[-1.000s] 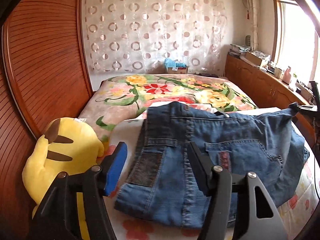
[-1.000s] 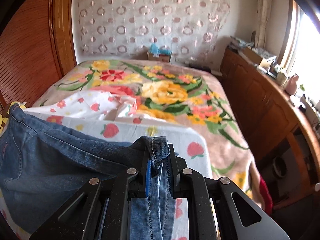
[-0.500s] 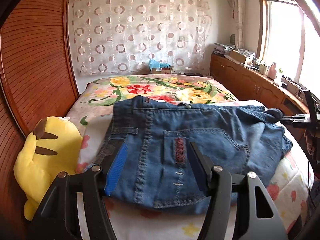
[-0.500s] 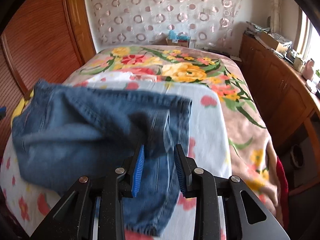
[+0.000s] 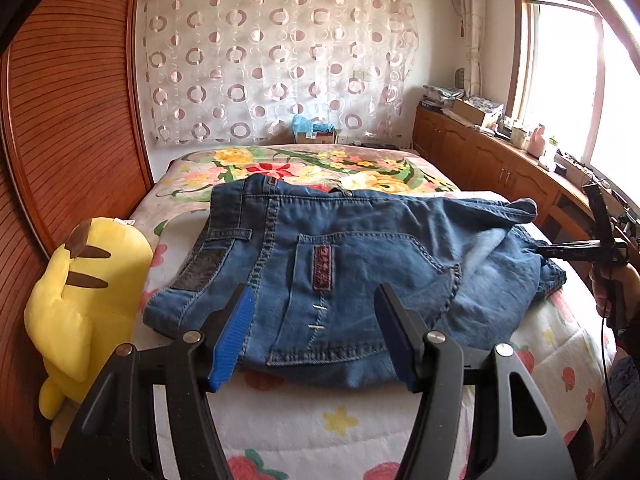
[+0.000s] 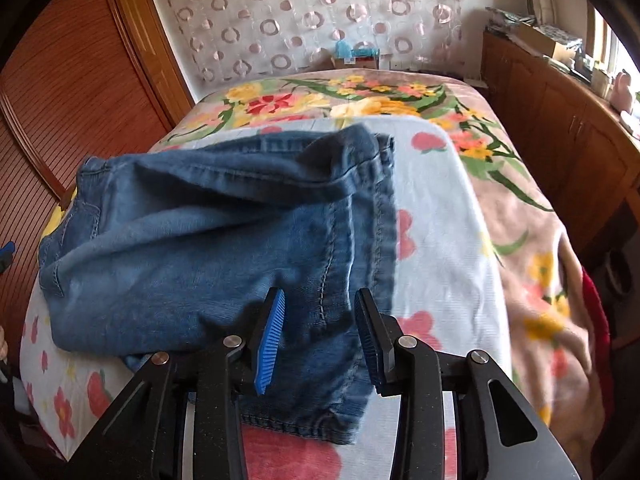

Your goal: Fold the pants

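Note:
Blue jeans [image 5: 360, 248] lie folded in a loose heap on the white strawberry-print sheet [image 5: 320, 420], back pocket and waistband up. My left gripper [image 5: 314, 288] hovers open over the near pocket edge, nothing between its pads. In the right wrist view the jeans [image 6: 200, 240] spread to the left, their hem end under my right gripper [image 6: 320, 292]. Its jaws are closing, the denim lies below the gap, and the pads do not press on it. The right gripper [image 5: 592, 248] also shows at the jeans' right end, held by a hand [image 5: 612, 284].
A yellow plush toy [image 5: 84, 280] sits at the bed's left side against the ribbed wooden wall [image 5: 72, 120]. A floral blanket [image 5: 320, 168] covers the far half of the bed. Wooden cabinets [image 5: 500, 168] with clutter run along the right under the window.
My right gripper let go of the hem it was pinching; the denim dropped flat onto the bed. My left gripper slid to the right across the jeans, from the waistband side to the pocket.

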{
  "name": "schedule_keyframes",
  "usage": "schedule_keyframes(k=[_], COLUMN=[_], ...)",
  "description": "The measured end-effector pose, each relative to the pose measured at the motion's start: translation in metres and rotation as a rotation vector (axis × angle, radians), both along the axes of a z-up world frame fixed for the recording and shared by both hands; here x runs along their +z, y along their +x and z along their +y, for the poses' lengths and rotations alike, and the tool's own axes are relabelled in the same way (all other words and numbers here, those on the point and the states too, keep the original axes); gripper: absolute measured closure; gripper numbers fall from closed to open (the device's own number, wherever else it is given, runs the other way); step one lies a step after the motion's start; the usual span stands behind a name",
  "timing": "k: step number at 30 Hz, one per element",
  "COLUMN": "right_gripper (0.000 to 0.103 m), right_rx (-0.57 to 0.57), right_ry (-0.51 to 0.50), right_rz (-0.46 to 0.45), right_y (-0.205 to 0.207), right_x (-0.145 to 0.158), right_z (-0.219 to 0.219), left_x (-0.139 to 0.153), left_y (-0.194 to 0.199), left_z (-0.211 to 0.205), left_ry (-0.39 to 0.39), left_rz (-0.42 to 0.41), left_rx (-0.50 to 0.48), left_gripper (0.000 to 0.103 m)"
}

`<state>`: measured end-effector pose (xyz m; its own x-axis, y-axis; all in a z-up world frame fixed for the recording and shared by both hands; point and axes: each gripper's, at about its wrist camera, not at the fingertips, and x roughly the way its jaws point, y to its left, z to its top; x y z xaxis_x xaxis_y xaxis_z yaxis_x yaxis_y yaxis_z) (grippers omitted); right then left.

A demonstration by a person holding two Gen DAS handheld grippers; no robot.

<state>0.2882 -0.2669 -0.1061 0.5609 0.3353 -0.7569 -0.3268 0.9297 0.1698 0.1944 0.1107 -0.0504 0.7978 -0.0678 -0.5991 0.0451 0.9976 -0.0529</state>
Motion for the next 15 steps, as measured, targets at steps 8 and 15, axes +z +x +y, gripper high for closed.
schedule_keyframes(k=[8, 15], right_gripper=[0.098, 0.098], right_rx=[0.049, 0.065], right_ry=[-0.007, -0.059], right_rz=[-0.1, -0.082], right_y=[-0.039, -0.065], right_x=[0.038, 0.028], right_z=[-0.014, -0.023], left_x=[0.002, -0.002], left_y=[-0.006, -0.006], left_z=[-0.007, -0.004], left_ry=[0.02, 0.012], left_rz=[-0.008, -0.002], left_rx=[-0.006, 0.003], left_gripper=[0.04, 0.04])
